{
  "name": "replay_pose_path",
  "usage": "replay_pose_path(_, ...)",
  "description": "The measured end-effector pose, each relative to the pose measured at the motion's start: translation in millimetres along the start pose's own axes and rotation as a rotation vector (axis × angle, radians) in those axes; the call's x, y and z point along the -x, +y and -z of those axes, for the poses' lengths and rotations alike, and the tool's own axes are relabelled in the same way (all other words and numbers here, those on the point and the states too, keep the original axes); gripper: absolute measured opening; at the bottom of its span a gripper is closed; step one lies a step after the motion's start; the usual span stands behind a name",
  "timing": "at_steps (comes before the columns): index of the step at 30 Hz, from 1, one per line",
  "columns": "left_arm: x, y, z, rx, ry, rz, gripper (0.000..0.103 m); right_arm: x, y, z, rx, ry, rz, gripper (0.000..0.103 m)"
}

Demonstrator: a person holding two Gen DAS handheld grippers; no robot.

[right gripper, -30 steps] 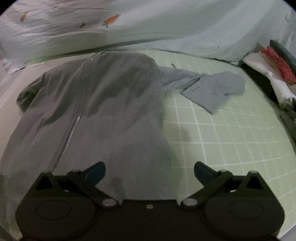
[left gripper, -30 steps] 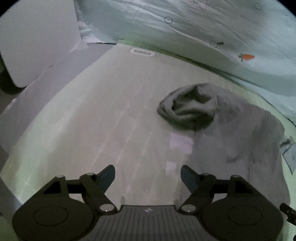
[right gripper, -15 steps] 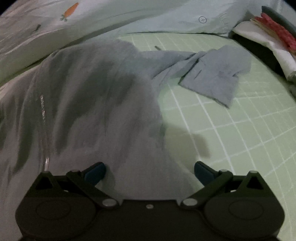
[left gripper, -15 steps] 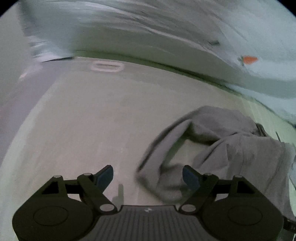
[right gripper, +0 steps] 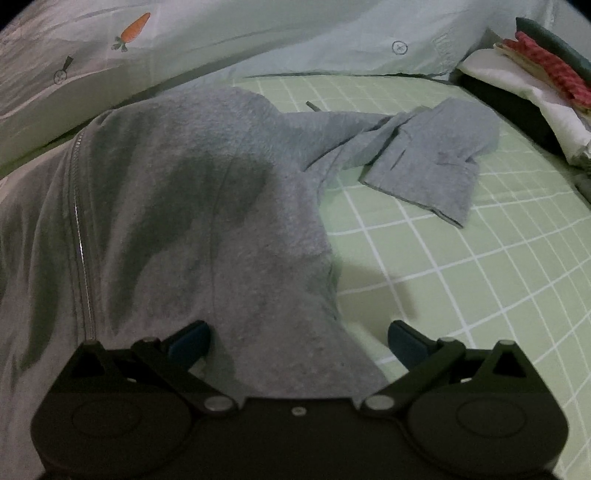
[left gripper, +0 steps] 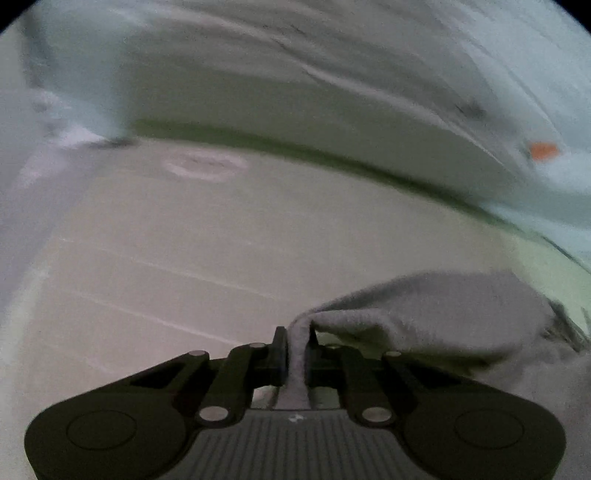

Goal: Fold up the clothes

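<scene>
Left claw: just squeezed together, now pinched tight on a fold of the grey zip jacket. Bit of grey cloth sticking up between the two black fingers, the rest trailing off to the right over the pale sheet.

Right claw: wide apart, holding nothing. Low over the near right edge of the jacket, with the left blue pad on the grey cloth and the right one over the green checked sheet.

Jacket spread flat on the bed, zip on the left, one sleeve stretched far right. Carrot-print bedding at the far side. Stack of folded clothes far right.
</scene>
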State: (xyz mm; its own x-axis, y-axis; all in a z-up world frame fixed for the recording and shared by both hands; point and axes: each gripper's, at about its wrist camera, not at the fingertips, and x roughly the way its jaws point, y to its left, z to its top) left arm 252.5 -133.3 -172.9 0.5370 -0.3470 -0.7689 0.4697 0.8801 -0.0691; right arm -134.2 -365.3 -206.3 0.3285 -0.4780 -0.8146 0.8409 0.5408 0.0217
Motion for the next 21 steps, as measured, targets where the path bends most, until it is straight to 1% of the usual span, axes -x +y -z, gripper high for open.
replay_pose_path(2,17,21,1,0.048,-0.054,-0.090,0.010,1,0,2,0.001,-0.010,-0.001,0.103)
replay_pose_path(4,33,49,9,0.124,-0.071,-0.182,0.011,1,0,4,0.001,-0.024,-0.001,0.103)
replay_pose_path(6,45,72,24,0.201,-0.046,-0.230,0.011,1,-1,6,0.002,-0.038,-0.001,0.103)
replay_pose_path(7,49,78,33,0.214,-0.024,-0.238,0.012,1,-1,7,0.003,-0.046,-0.002,0.103)
replay_pose_path(8,53,79,42,0.211,-0.002,-0.242,0.017,2,-1,8,0.003,-0.055,-0.003,0.103)
replay_pose_path(10,59,74,61,0.178,0.047,-0.219,0.021,2,-2,11,0.005,-0.073,-0.005,0.103)
replay_pose_path(11,62,71,69,0.172,0.067,-0.191,0.021,3,-3,12,0.005,-0.081,-0.006,0.103)
replay_pose_path(13,73,73,81,0.203,0.083,-0.118,0.024,3,-4,14,0.005,-0.097,-0.007,0.103)
replay_pose_path(16,91,90,85,0.275,0.061,-0.043,0.028,4,-5,17,0.004,-0.119,-0.006,0.103)
replay_pose_path(17,96,98,82,0.307,0.046,-0.019,0.031,4,-5,18,0.003,-0.127,-0.006,0.103)
replay_pose_path(18,97,103,77,0.329,0.032,0.007,0.032,4,-5,19,0.002,-0.134,-0.005,0.103)
replay_pose_path(21,91,116,61,0.365,-0.005,0.076,0.038,5,-5,25,-0.001,-0.175,-0.001,0.103)
